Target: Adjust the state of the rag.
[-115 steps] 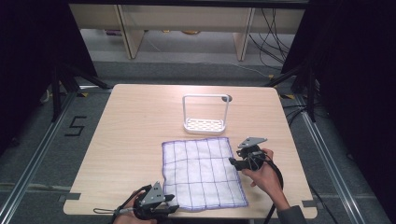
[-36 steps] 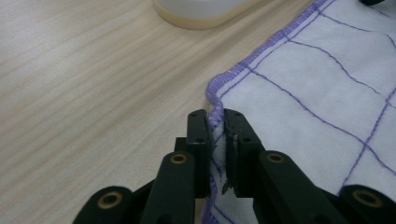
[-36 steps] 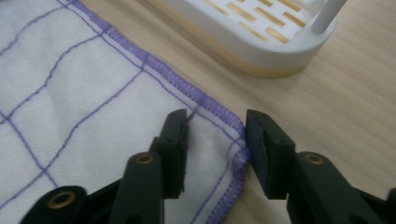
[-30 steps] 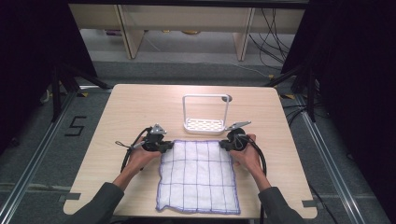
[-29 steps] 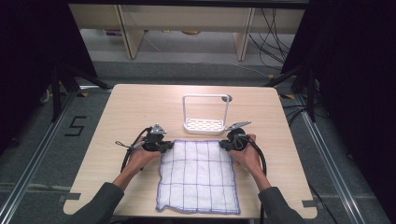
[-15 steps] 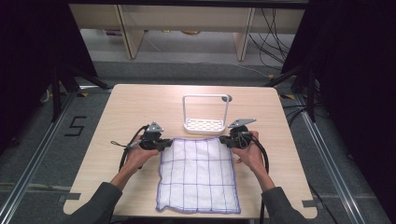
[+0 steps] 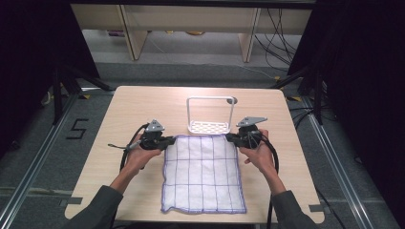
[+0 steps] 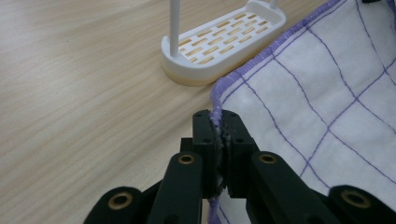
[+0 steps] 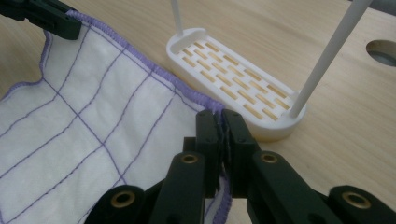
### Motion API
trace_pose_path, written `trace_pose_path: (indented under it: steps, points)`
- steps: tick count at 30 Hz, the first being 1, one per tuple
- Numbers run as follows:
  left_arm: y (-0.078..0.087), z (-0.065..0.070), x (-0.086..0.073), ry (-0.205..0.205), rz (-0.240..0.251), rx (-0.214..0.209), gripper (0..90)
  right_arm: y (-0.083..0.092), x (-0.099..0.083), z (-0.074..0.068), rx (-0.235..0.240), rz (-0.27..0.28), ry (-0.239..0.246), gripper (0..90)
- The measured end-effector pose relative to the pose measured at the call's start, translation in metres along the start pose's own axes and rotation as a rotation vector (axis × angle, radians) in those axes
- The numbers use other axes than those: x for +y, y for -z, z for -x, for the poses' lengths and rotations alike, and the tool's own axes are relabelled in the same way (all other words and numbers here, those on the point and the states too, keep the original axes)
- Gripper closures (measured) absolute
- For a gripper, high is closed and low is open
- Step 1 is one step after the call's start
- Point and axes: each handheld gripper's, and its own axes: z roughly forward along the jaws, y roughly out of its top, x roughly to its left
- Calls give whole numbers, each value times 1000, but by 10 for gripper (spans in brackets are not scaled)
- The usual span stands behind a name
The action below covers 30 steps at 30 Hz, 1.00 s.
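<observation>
High view, cloth: white square cloth with purple grid lines and purple hem, on pale wooden table, far edge lifted, near edge by the table's front.
Left gripper: clamped on the cloth's far left corner.
Right gripper: clamped on the far right corner.
Rack: white slotted plastic rack with thin wire frame, just beyond the cloth's far edge.
Left gripper view: jaws pinched on the purple hem.
</observation>
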Motion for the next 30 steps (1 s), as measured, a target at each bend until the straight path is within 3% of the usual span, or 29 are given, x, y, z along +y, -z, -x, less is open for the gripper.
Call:
trace_pose_path:
  steps: [1,3,7,9,10,11,12,13,14,15,16,18,22,25,26,30]
  points:
    - [2,0,2,-16,-7,6,855,2,0,0,-3,6,7,863]
    - [4,3,6,-8,28,-2,855,7,0,0,3,4,7,863]
    - [12,5,10,-38,27,-1,856,12,0,0,0,4,-3,864]
    - [18,12,10,-29,54,-5,856,18,0,-2,-1,20,6,865]
    - [26,19,11,-55,58,-7,855,27,0,-6,8,25,21,864]
    - [26,19,11,-55,58,-7,855,27,0,-6,8,25,21,864]
    - [31,23,11,-65,64,-17,855,36,-2,-10,11,33,59,864]
    - [40,32,11,-76,73,-27,855,41,-4,-14,13,30,59,865]
    - [40,32,11,-76,73,-27,855,45,-6,-17,19,37,75,865]
    - [48,42,9,-103,82,-36,855,50,-10,-21,21,33,65,865]
    - [48,42,9,-103,82,-36,855,50,-10,-21,21,33,65,865]
    - [61,55,2,-139,89,-50,855,65,-19,-29,30,46,86,865]
    - [77,67,-14,-163,83,-55,855,80,-32,-44,45,52,123,865]
    - [80,72,-25,-169,82,-70,854,85,-41,-52,51,35,111,865]
    - [82,78,-36,-182,64,-92,854,88,-51,-57,63,20,115,864]
    - [83,91,-53,-201,35,-130,853,92,-68,-64,74,4,132,863]
